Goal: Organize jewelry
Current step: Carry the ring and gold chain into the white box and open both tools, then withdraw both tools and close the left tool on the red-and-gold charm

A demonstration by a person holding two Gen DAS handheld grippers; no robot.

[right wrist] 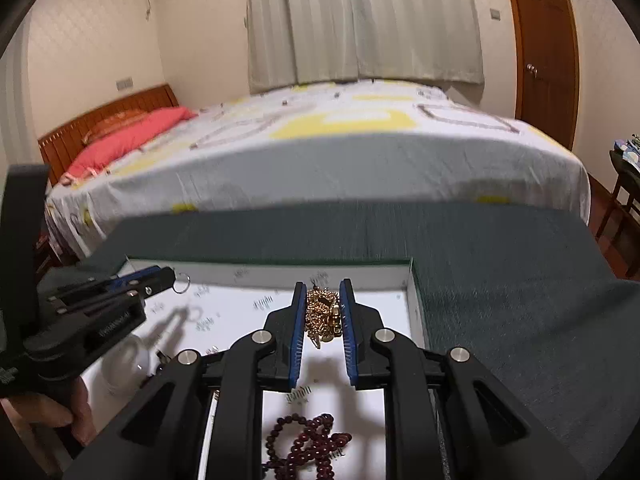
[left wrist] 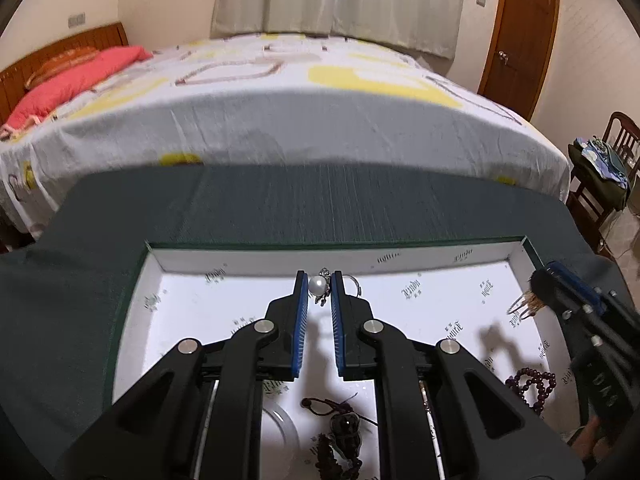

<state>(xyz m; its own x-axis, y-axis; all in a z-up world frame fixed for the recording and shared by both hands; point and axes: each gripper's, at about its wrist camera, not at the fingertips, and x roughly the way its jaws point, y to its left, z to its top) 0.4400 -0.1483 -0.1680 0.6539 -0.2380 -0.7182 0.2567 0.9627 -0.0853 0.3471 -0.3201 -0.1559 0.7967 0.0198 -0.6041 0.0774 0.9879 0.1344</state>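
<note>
- Bedroom; dark green cloth [left wrist: 280,208] covers the table in front of the bed [left wrist: 280,120]; white-lined box [left wrist: 440,258] sits on it.
- Left gripper [left wrist: 320,286] clamps a pearl earring [left wrist: 318,285] above the box's far wall; silver setting partly hidden.
- Right gripper [right wrist: 323,304] pinches a bunched gold chain [right wrist: 322,312] over the box's right end.
- Dark red bead bracelet [right wrist: 308,444] lies on the box floor, cut off by the frame.

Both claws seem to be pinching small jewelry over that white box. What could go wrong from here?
The left gripper pinches a pearl piece only at its fingertips; the round pearl could slip out and roll.

The right gripper holds a bunched gold chain with loose ends hanging, which could snag or tangle on the red bead strand below.

Both tools share one white box, so they might bump.
</note>
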